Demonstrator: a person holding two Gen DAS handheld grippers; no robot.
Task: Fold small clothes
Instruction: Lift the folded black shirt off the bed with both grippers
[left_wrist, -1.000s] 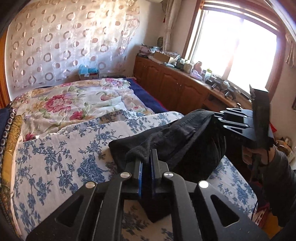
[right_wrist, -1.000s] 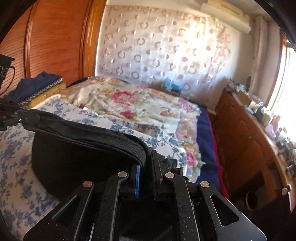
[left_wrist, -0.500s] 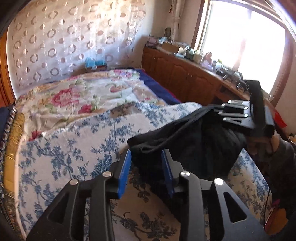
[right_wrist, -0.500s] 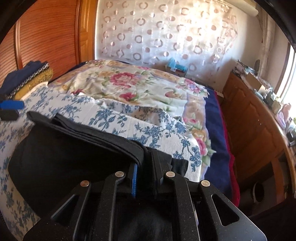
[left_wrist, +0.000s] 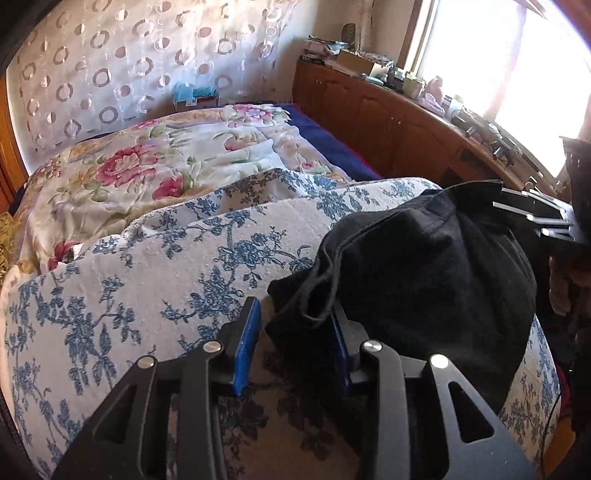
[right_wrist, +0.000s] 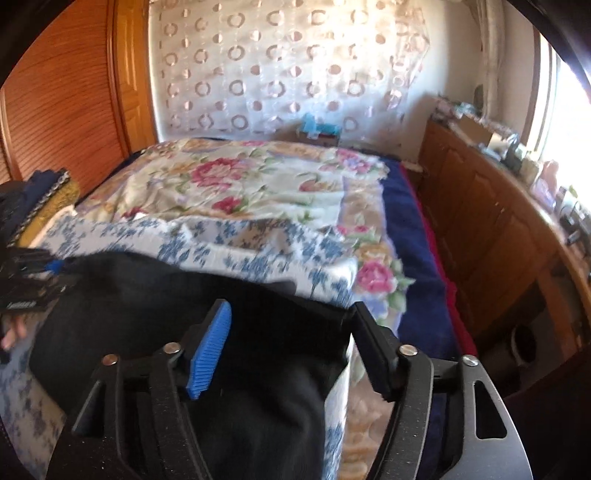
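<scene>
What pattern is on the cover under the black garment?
Blue flowers on white. The cover shows best in the left wrist view, under the black garment.

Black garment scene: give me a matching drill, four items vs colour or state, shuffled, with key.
Items:
1. black garment
2. left gripper
3. blue-flowered cover
4. cabinets

States:
A. brown wood, along the window side
B. open, fingers apart at the garment's edge
C. white with blue print, under the garment
D. lying loose on the bed, in no grip

Pairs: 1-D, 2-B, 3-C, 4-A
</scene>
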